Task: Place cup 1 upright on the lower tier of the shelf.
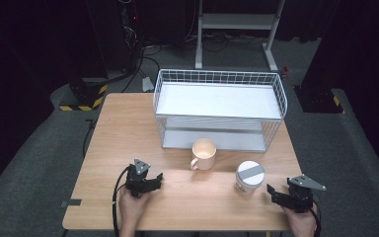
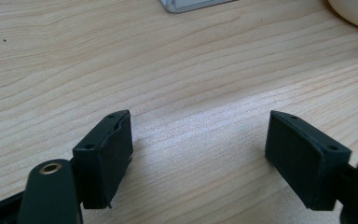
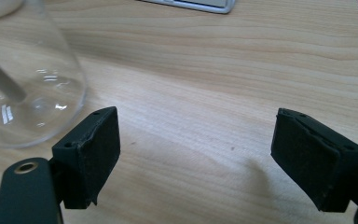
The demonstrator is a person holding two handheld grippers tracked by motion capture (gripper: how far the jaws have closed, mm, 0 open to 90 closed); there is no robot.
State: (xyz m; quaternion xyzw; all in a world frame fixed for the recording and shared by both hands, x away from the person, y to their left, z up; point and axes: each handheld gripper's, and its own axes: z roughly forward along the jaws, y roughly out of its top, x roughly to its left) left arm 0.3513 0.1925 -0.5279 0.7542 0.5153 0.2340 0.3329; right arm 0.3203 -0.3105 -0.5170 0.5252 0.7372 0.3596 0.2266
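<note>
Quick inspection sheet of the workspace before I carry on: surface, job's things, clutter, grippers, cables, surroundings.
Surface: wooden table, light grain, with a dark tab at its near left edge.
Job's things: clear jar with a white lid and grey stripe, upright near the right gripper; cream mug, upright and empty, in front of the wire rack.
Clutter: nothing seen.
Grippers: left gripper open over bare wood; right gripper open, with nothing between its jaws and the jar just beside one of them.
Cables: black cable trails from the left gripper off the near edge.
Surroundings: dark room, grey floor, white frame and hazard-striped bases behind the table.
</note>
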